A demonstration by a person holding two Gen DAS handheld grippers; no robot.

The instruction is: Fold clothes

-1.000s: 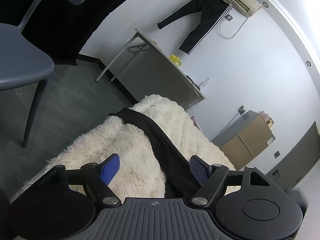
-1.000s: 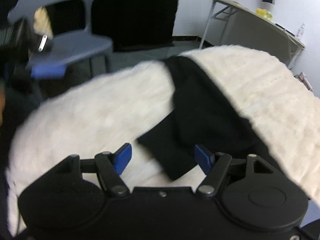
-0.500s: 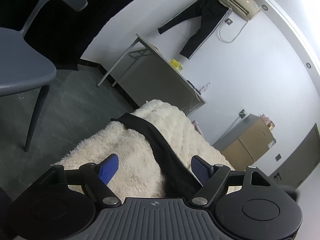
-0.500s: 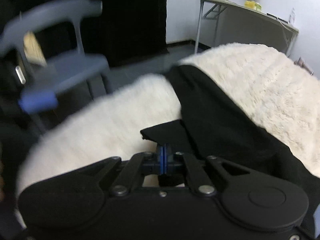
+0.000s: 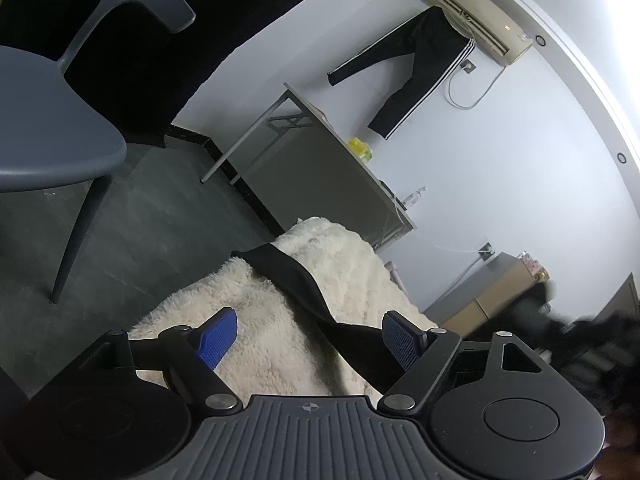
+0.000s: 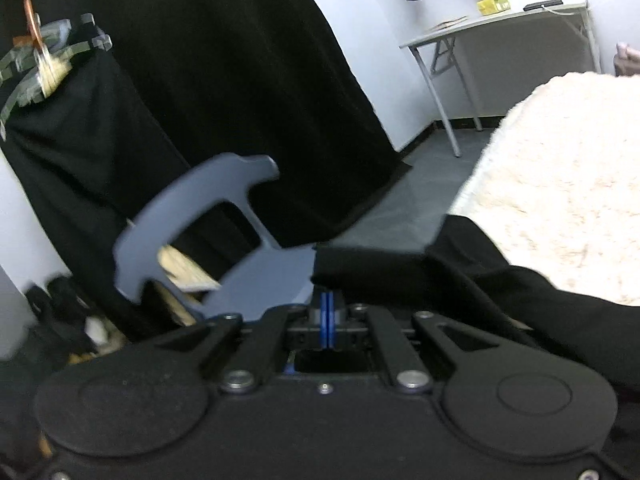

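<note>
A plain black garment [image 5: 292, 276], with no readable label or writing, lies draped across a shaggy cream blanket [image 5: 264, 320], one corner lifted and pinched between the clenched blue pads of the right gripper [image 6: 327, 304], while the left gripper [image 5: 308, 340] hovers spread wide over blanket and cloth.

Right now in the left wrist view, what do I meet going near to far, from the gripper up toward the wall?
Left gripper, jaws open → black garment lying across the fluffy white blanket → folding table → black track pants hanging on the wall → air conditioner.
</note>
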